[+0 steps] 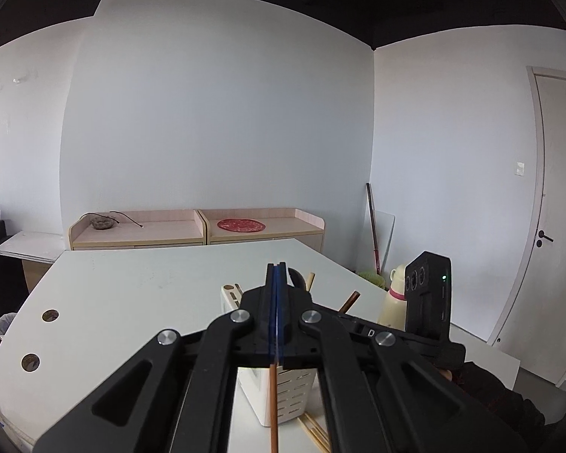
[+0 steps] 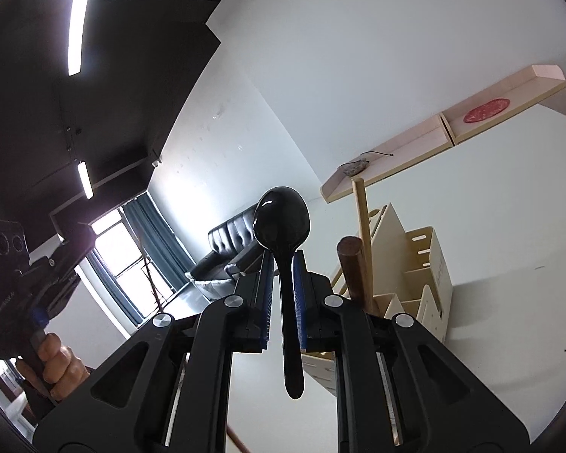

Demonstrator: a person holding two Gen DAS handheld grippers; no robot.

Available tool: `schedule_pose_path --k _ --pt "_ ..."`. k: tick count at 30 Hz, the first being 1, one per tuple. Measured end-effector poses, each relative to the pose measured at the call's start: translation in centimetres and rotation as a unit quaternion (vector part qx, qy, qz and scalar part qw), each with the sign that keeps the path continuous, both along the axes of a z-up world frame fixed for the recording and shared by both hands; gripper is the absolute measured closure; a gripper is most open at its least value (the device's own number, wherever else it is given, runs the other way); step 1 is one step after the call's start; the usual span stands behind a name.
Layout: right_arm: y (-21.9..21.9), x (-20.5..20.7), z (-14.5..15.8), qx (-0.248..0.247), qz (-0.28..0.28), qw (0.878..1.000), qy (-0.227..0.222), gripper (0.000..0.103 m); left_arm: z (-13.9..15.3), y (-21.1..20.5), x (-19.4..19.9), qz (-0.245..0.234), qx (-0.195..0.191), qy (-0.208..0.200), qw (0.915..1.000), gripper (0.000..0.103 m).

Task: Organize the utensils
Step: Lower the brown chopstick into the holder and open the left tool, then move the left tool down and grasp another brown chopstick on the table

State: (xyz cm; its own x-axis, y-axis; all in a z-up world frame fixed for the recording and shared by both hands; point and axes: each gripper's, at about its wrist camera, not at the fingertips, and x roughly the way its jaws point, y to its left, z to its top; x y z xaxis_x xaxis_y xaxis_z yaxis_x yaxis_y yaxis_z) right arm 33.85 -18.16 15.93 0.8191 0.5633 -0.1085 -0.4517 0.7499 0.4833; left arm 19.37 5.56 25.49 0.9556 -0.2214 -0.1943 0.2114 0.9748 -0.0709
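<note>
Black glossy plastic spoon (image 2: 282, 226) clamped bowl-up in right gripper (image 2: 283, 283); left gripper (image 1: 276, 275) pinches thin brown chopstick (image 1: 273, 407); both above white slotted utensil holder (image 1: 283, 396), likely for insertion.

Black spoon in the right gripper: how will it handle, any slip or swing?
The black spoon looks glossy, so probably slippery. The right gripper pinches its thin handle mid-length, bowl above; it may pivot. It looks like light, stiff plastic, unlikely to bend.

A white table (image 1: 132, 287) carries a white slotted utensil holder (image 1: 286, 392), with loose chopsticks (image 1: 315, 432) lying beside it.
</note>
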Motion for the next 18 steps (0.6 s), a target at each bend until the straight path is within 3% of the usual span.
schedule_pose_path --k 5,10,15,18 --pt "-0.7 0.2 -0.8 0.007 -0.008 1.0 -0.007 0.093 -1.6 -0.3 0.9 0.016 0.023 0.01 0.9995 0.103" --pt "-1.1 0.6 -0.9 0.006 -0.004 1.0 -0.001 0.093 -6.2 0.3 2.9 0.032 0.063 0.076 0.9946 0.1" --pt "-0.4 0.4 -0.5 -0.005 0.003 1.0 -0.005 0.093 -11.5 3.6 5.5 0.073 0.039 0.181 0.98 0.075" --pt "-0.1 0.4 -0.4 -0.01 0.003 1.0 -0.01 0.093 -14.2 5.2 6.4 0.099 0.031 0.23 0.9675 0.074"
